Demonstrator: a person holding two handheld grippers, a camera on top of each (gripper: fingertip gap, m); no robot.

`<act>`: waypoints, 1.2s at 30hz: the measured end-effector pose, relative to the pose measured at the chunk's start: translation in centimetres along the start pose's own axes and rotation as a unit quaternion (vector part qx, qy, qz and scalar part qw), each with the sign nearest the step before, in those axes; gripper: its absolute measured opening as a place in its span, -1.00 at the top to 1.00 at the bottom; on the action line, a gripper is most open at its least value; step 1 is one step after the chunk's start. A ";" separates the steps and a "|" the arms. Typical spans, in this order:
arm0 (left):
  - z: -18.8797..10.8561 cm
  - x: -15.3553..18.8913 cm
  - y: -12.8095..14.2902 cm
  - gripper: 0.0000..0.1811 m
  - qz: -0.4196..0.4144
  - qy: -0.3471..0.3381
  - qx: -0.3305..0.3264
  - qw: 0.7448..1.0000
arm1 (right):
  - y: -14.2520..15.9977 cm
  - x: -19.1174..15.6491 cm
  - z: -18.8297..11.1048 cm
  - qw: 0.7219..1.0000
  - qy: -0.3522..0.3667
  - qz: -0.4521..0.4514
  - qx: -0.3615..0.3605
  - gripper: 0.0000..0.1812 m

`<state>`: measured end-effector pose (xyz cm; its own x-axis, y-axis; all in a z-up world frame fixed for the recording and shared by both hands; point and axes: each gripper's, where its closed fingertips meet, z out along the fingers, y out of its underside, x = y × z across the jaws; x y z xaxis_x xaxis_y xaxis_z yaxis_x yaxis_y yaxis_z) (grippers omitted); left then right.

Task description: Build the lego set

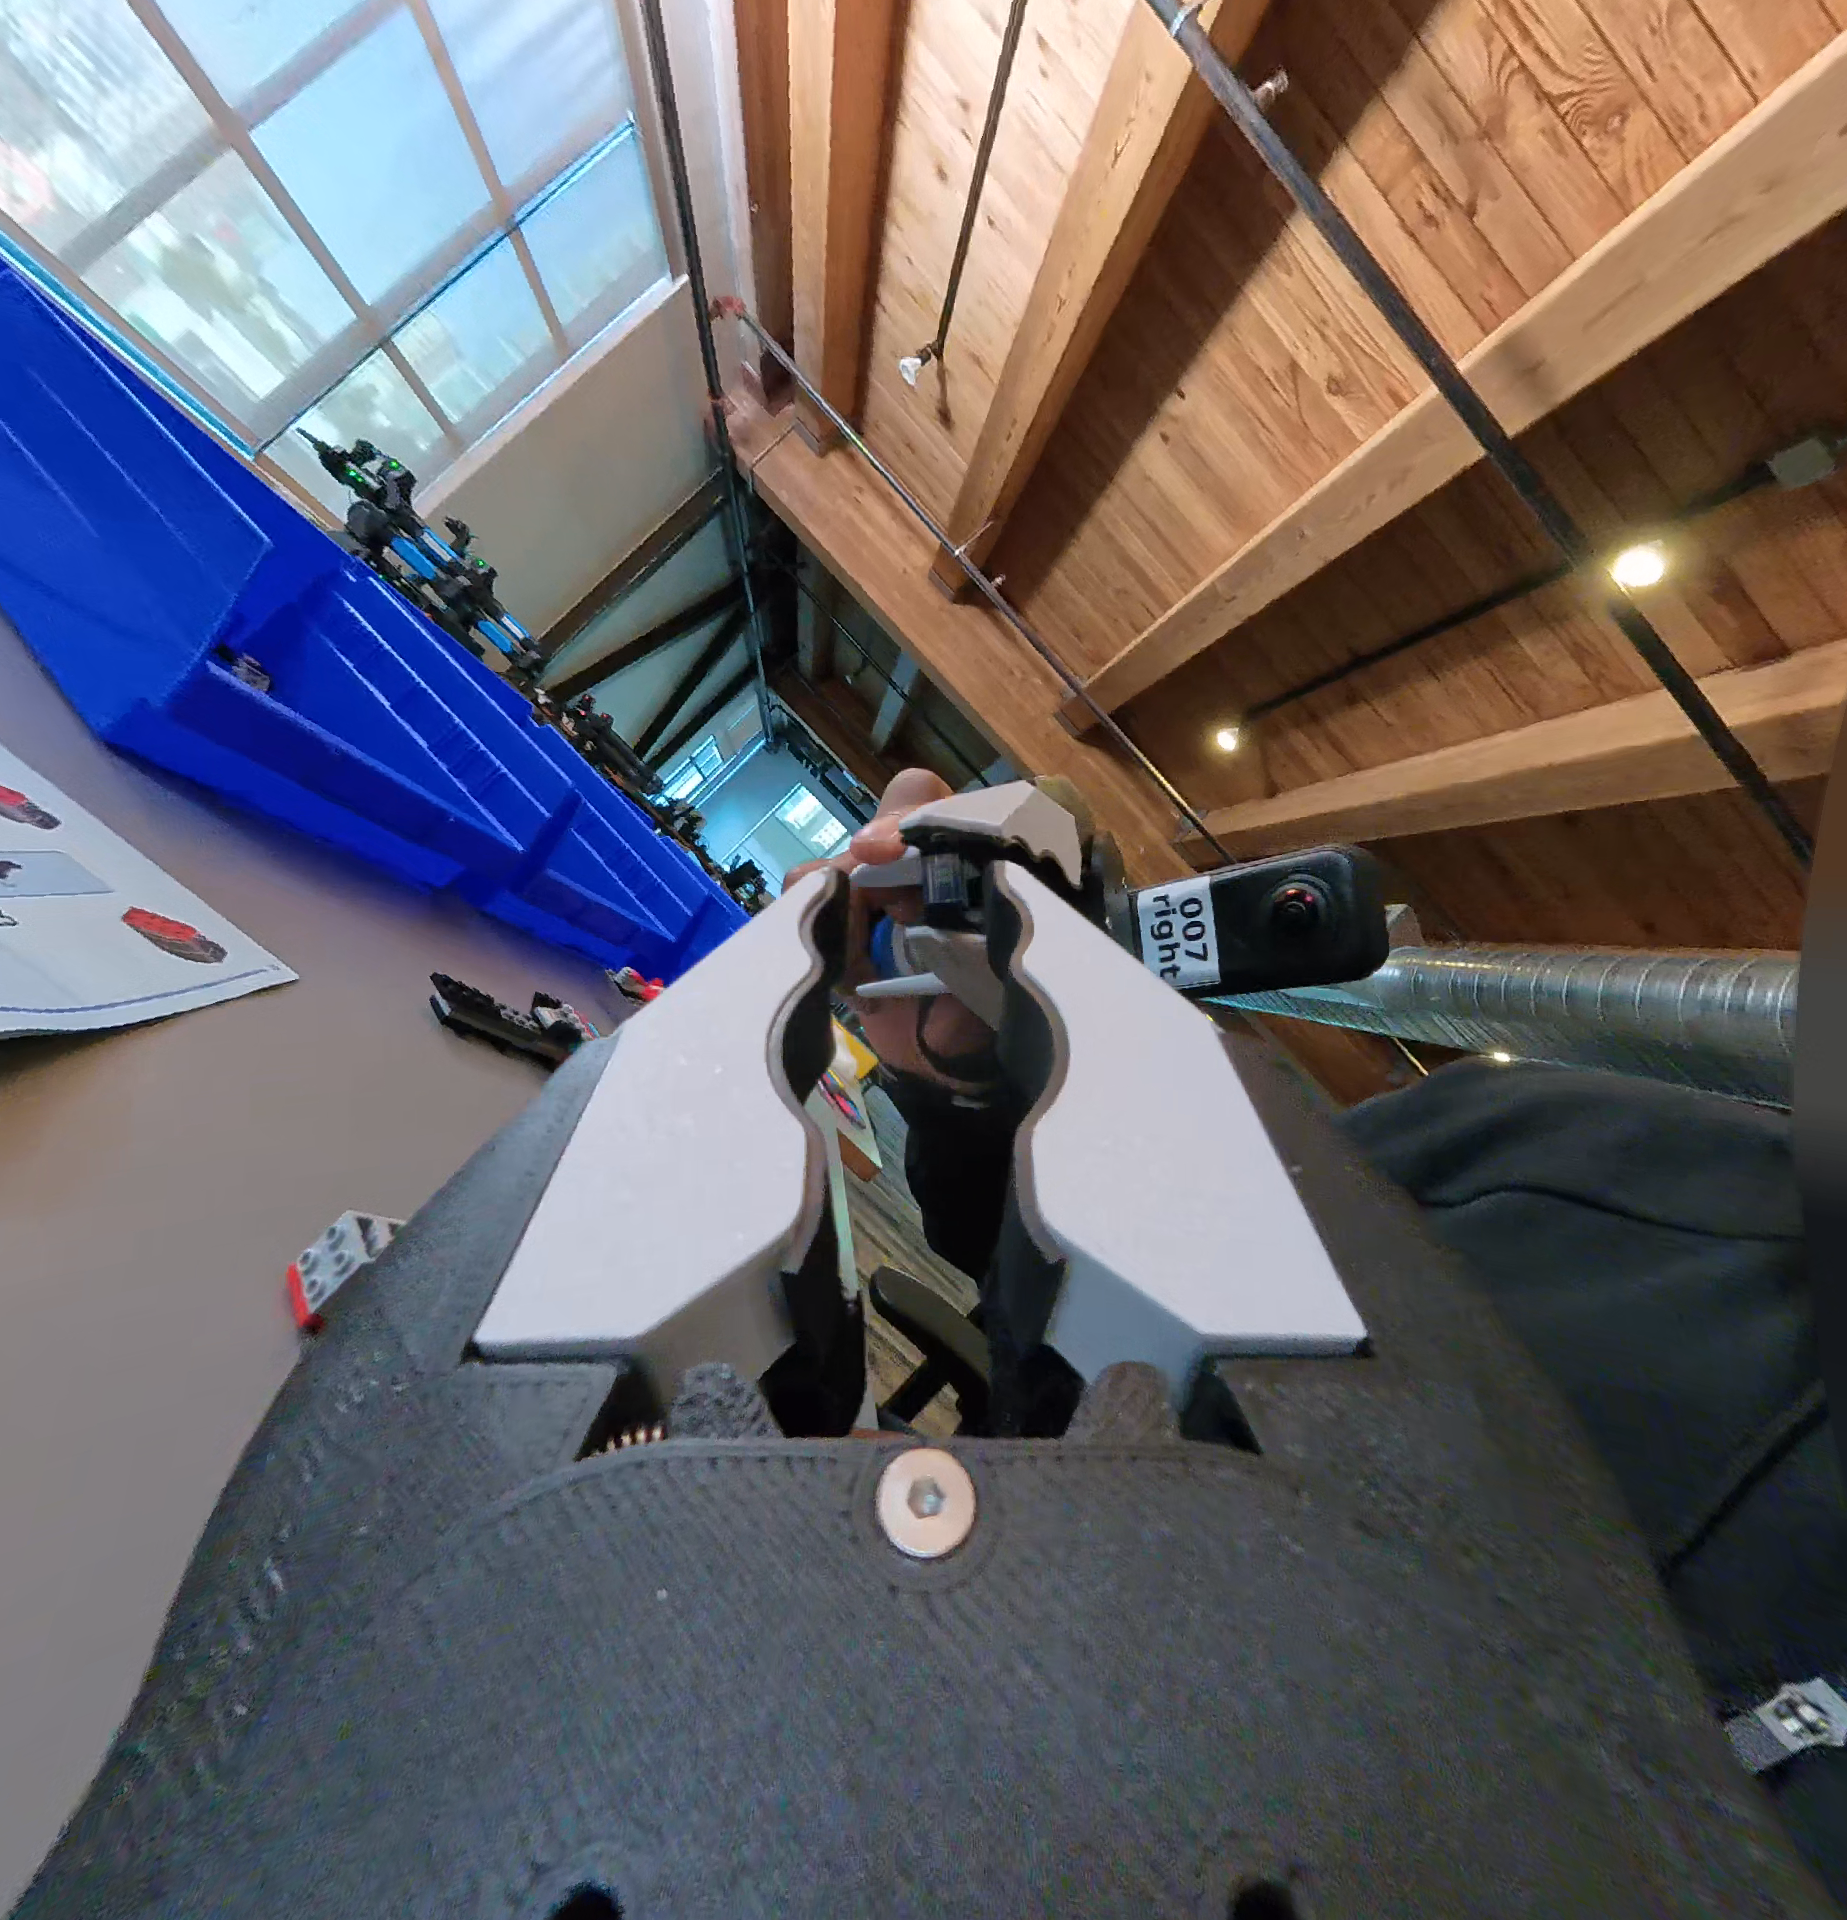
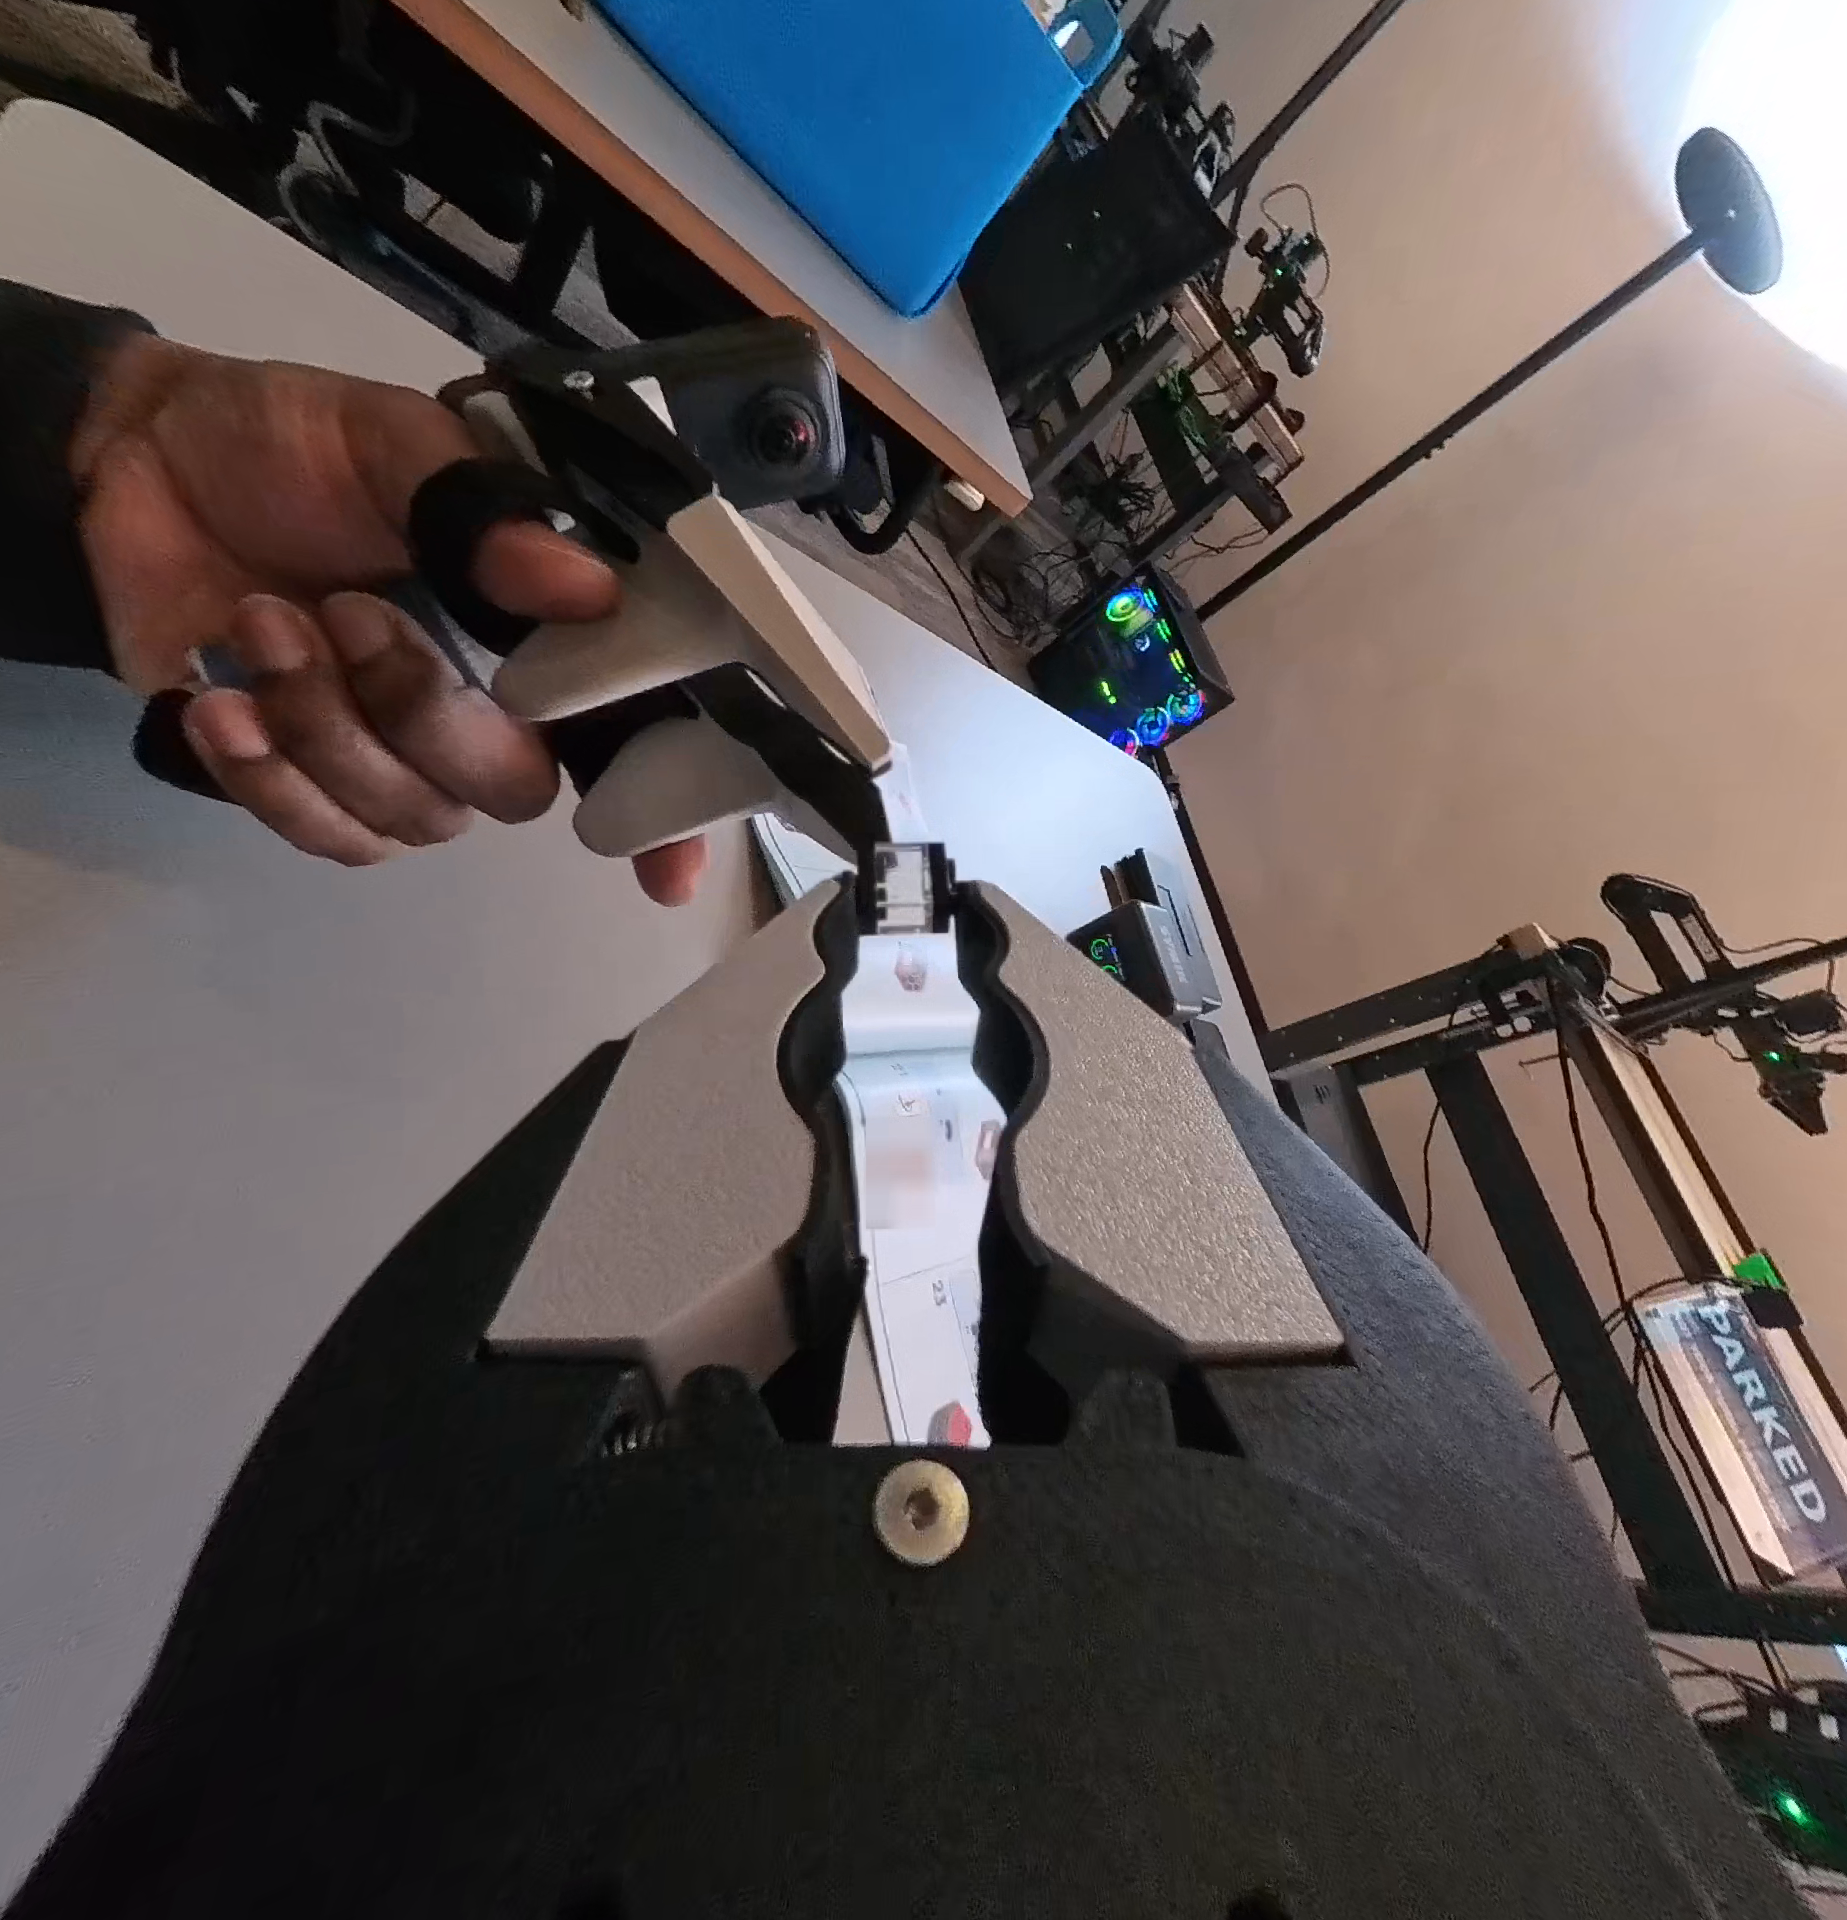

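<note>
My right gripper [image 2: 904,896] is shut on a small black and grey lego piece [image 2: 903,883] and holds it in the air above the table. The piece also shows in the left wrist view [image 1: 945,883], pinched between the right gripper's [image 1: 924,888] fingers. My left gripper [image 1: 914,894] is open, with its tips on either side of that piece. I cannot tell whether they touch it. In the right wrist view the left gripper [image 2: 872,805], held by a hand [image 2: 306,623], comes in from the upper left, with its tips just above the piece.
An instruction booklet [image 1: 88,914] lies open on the brown table [image 1: 171,1351]; it also shows between the right fingers [image 2: 908,1143]. A partly built black lego assembly [image 1: 503,1013] and a small grey and red piece [image 1: 337,1262] lie nearby. Blue bins [image 1: 275,644] line the far edge. My left and right fingertips are right by each other.
</note>
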<state>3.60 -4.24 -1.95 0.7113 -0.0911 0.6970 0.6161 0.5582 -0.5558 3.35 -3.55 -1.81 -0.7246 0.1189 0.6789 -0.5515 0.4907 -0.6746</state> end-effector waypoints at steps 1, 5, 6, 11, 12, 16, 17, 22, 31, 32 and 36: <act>0.0 0.0 0.1 0.70 0.000 0.000 -0.002 1.000 | 0.1 0.0 0.0 1.000 0.002 -0.001 -0.004 0.79; 0.5 0.0 0.8 0.70 -0.005 0.001 -0.018 1.000 | 0.1 -0.1 0.2 1.000 0.008 -0.011 -0.010 0.78; 0.7 0.0 1.0 0.70 -0.006 0.001 -0.023 1.000 | 0.1 -0.2 0.2 1.000 0.009 -0.011 -0.011 0.78; 1.0 0.3 1.5 0.82 -0.004 0.010 -0.033 0.999 | 0.2 -0.9 0.4 1.000 -0.005 -0.009 -0.012 0.80; 1.0 0.2 1.4 0.89 -0.003 0.009 -0.031 0.999 | 0.2 -0.9 0.5 1.000 -0.001 -0.010 -0.012 0.79; 0.9 0.1 1.3 0.92 -0.008 0.009 -0.027 1.000 | 0.5 -0.9 0.7 0.999 0.016 -0.029 -0.021 0.77; 0.9 0.2 1.3 0.92 -0.010 0.014 -0.026 1.000 | 0.6 -0.9 0.8 0.999 0.018 -0.034 -0.023 0.73; 0.9 0.2 1.7 0.92 -0.017 0.014 -0.039 0.999 | 0.2 -1.2 0.8 1.000 0.005 -0.029 -0.009 0.76; 0.6 -0.9 1.2 0.80 -0.024 -0.014 -0.024 0.999 | 0.9 -0.9 0.8 0.999 0.004 0.028 -0.014 0.79; 0.3 -1.0 0.9 0.78 -0.021 -0.018 -0.018 0.999 | 1.0 -0.9 0.8 0.999 0.004 0.041 -0.014 0.79; -0.1 -1.4 0.7 0.74 0.010 -0.045 -0.023 0.999 | 2.1 -0.5 0.7 0.995 0.015 0.094 -0.030 0.79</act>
<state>3.09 -3.84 -3.37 0.6919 -0.0047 0.7220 0.6184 0.5199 -0.5893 2.28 -3.21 -3.79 -0.7990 0.2386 0.5520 -0.3821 0.5073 -0.7724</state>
